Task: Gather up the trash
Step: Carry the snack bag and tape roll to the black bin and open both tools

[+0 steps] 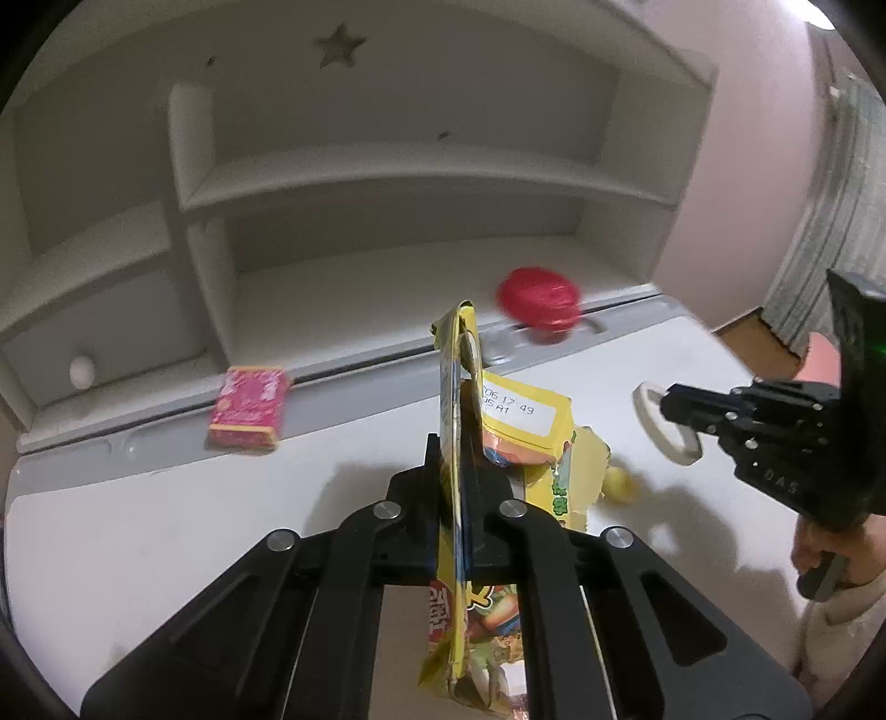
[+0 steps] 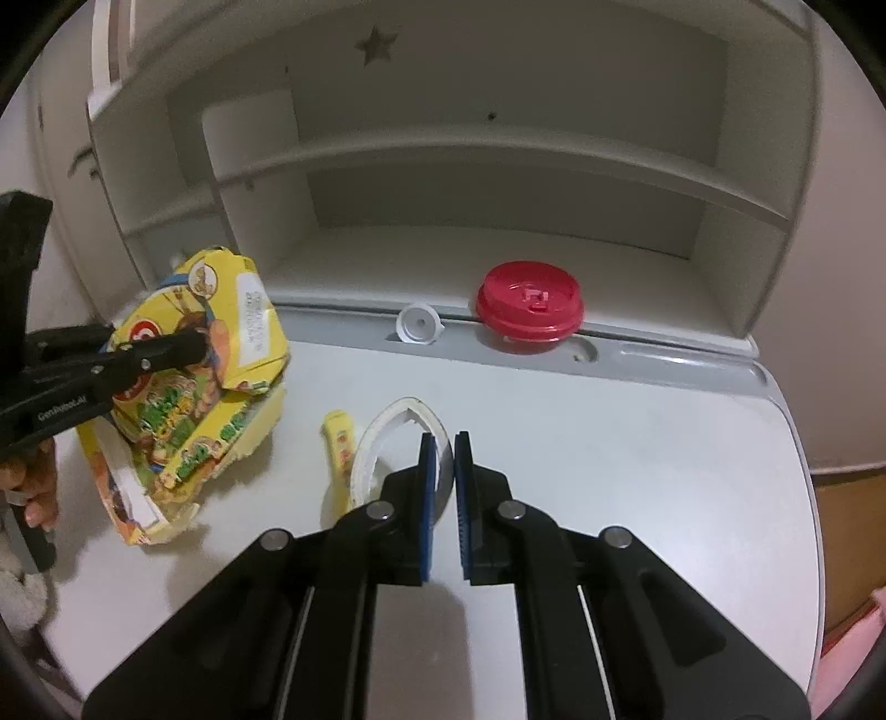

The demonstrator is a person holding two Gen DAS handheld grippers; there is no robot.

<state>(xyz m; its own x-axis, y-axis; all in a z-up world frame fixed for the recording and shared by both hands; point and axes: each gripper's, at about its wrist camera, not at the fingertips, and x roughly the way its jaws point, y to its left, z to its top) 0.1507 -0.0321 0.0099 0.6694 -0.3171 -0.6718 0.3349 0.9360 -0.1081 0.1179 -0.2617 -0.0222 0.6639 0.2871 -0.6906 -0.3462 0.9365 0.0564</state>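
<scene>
A white desk (image 2: 637, 443) with a rounded corner carries a grey strip (image 2: 664, 360) along its back edge. Behind it stands a white shelf hutch (image 2: 498, 149) with open compartments and a star-shaped cutout (image 2: 376, 44) in its back panel. A pinkish wall (image 1: 764, 166), a pale curtain (image 1: 830, 210) and wooden floor (image 1: 742, 327) show to the right.
</scene>
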